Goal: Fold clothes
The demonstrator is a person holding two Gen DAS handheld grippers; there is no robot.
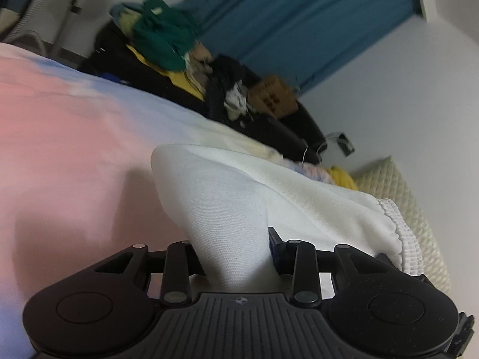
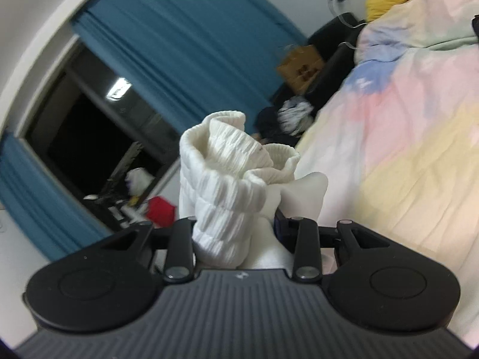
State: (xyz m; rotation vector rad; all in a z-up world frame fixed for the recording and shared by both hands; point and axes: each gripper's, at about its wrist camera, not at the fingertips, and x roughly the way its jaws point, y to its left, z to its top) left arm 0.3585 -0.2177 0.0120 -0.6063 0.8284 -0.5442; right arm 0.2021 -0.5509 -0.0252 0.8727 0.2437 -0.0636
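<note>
A white garment with a ribbed hem stretches above a pastel bedspread. My left gripper is shut on a bunched fold of its smooth cloth, which rises in a peak from between the fingers. In the right wrist view my right gripper is shut on the garment's ribbed white hem, crumpled into a lump over the jaws. The bedspread lies to the right of it there. Both views are tilted and blurred.
A dark chair piled with green, yellow and black clothes stands beyond the bed. A cardboard box sits by it, blue curtains and a dark window behind. A yellow item and a quilted pillow lie at the bed's far end.
</note>
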